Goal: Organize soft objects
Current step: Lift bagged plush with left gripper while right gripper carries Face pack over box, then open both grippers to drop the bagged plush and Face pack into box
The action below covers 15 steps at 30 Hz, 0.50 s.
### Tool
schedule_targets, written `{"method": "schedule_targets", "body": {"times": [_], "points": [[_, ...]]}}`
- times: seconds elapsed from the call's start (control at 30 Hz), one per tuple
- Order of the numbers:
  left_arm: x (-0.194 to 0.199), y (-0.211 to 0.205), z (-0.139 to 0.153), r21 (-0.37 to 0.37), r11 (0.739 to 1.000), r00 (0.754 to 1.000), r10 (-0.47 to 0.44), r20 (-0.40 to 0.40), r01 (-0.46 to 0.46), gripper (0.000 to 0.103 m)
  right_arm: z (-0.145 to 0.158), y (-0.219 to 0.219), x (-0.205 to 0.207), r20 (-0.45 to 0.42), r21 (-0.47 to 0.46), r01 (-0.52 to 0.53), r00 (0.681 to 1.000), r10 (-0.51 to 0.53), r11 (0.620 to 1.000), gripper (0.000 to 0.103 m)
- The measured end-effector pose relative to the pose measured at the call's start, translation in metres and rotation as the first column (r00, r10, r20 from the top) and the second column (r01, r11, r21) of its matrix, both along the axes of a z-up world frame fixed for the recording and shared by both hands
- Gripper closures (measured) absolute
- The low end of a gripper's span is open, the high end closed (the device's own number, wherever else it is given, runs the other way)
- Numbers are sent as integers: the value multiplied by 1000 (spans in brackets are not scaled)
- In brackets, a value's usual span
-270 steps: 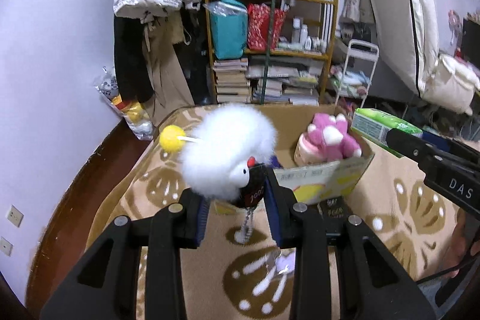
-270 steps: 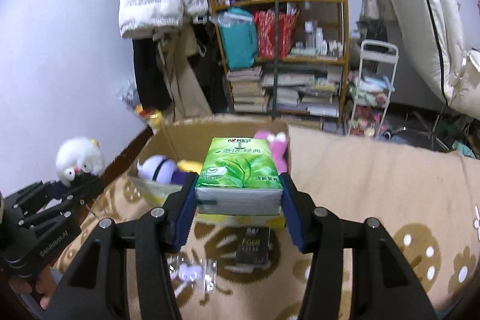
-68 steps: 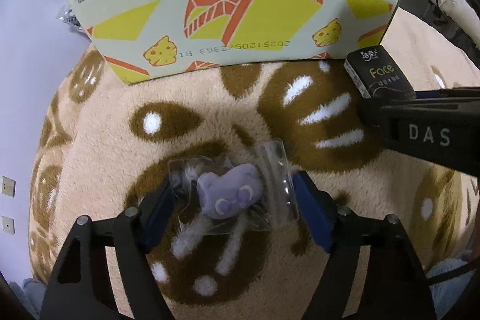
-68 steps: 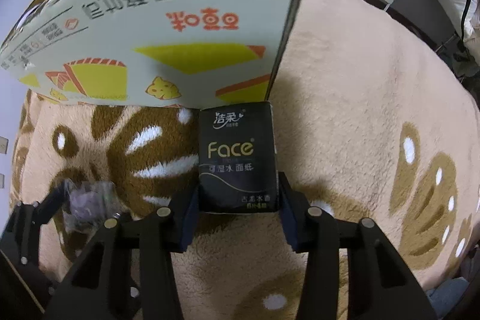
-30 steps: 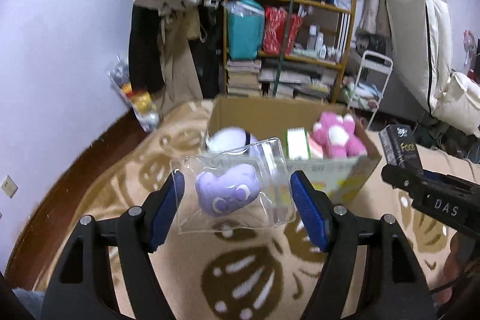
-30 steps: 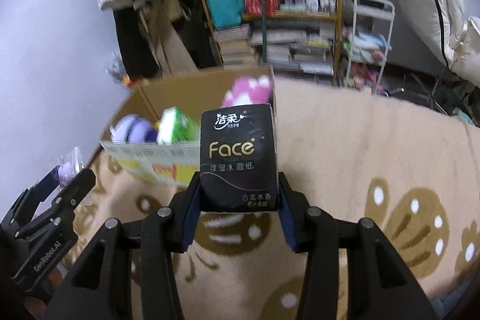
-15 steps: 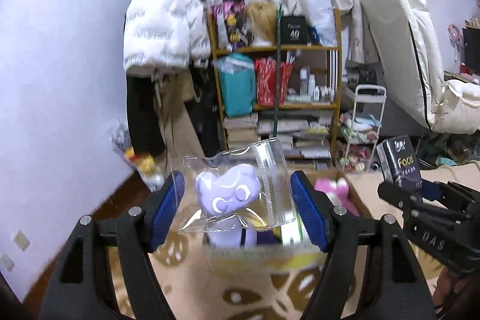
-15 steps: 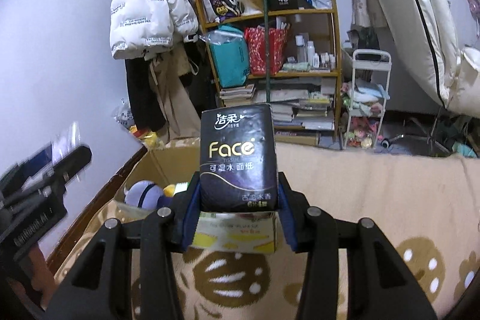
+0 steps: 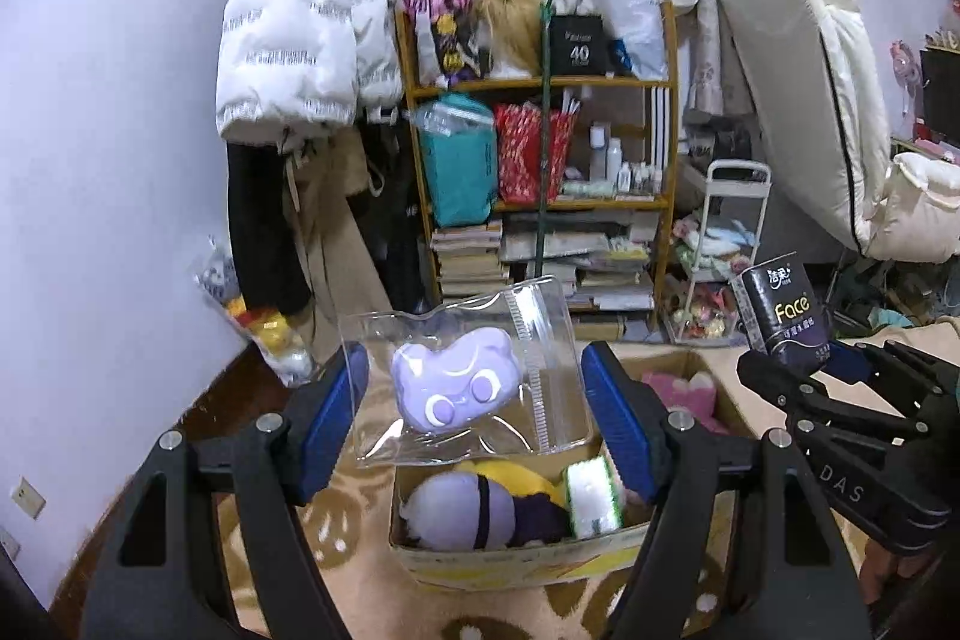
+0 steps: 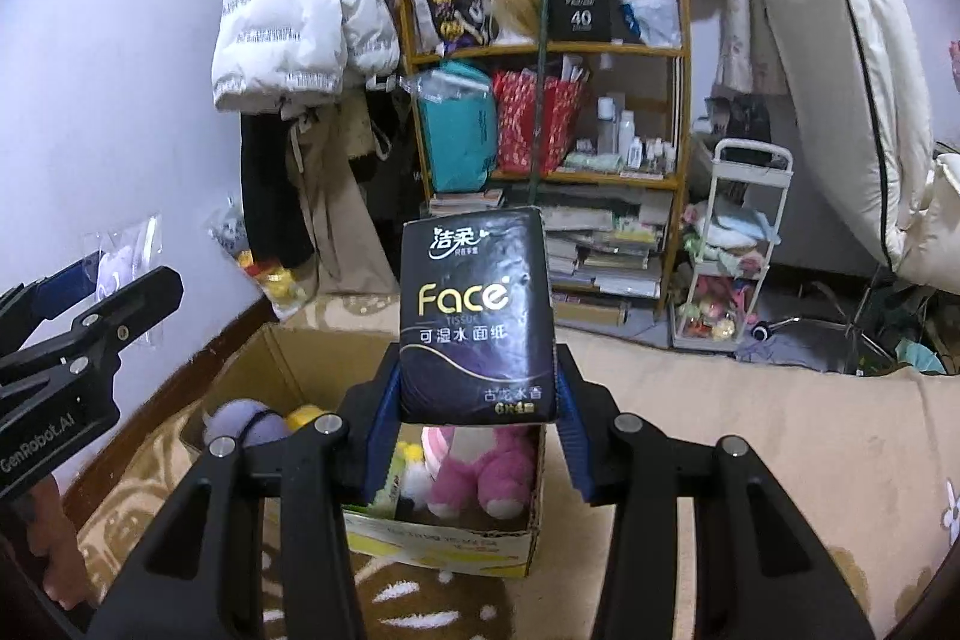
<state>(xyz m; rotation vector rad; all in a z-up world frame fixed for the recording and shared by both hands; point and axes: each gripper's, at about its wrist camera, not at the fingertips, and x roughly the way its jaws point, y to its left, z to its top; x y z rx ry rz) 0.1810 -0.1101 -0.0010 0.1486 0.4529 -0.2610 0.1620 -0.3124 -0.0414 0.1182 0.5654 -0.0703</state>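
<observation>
My left gripper [image 9: 474, 412] is shut on a clear bag holding a small purple plush [image 9: 453, 385], held above the open cardboard box [image 9: 510, 562]. My right gripper [image 10: 477, 412] is shut on a black "Face" tissue pack [image 10: 477, 316], also held above the box [image 10: 480, 544]. The box holds a purple and yellow plush [image 9: 474, 514], a green tissue pack [image 9: 594, 499] and a pink plush [image 10: 480, 472]. The right gripper with the tissue pack [image 9: 783, 310] shows at the right of the left wrist view; the left gripper shows at the left edge of the right wrist view [image 10: 84, 304].
The box stands on a beige rug with brown patterns [image 10: 750, 436]. Behind it are a cluttered wooden shelf [image 9: 540, 172], a hanging white puffer jacket [image 9: 300, 58], a white cart [image 10: 738, 244] and a leaning white mattress [image 9: 804, 70].
Both grippers have risen and come nearer the box with their loads still held; the box now lies lower and closer in both views.
</observation>
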Motion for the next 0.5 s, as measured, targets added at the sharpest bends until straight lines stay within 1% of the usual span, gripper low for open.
{"method": "schedule_targets", "body": {"times": [0.1, 0.17, 0.3, 0.4, 0.5], "points": [[9, -1, -16, 17, 1000, 999, 1, -40, 0, 30, -14, 2, 8, -36, -4, -10, 999, 10, 1000, 54], [15, -1, -25, 24, 1000, 998, 1, -68, 0, 30, -24, 1, 11, -56, 9, -17, 998, 17, 1000, 54], [24, -1, -39, 22, 1000, 993, -3, -115, 5, 30, -39, -3, 17, -75, 78, -43, 996, 49, 996, 54], [29, -3, -50, 41, 999, 989, -3, -147, 9, 30, -50, -5, 22, -101, 118, -52, 993, 64, 992, 54], [29, -6, -54, 48, 999, 989, -9, -149, 16, 28, -57, -6, 25, -119, 137, -58, 990, 74, 989, 54]]}}
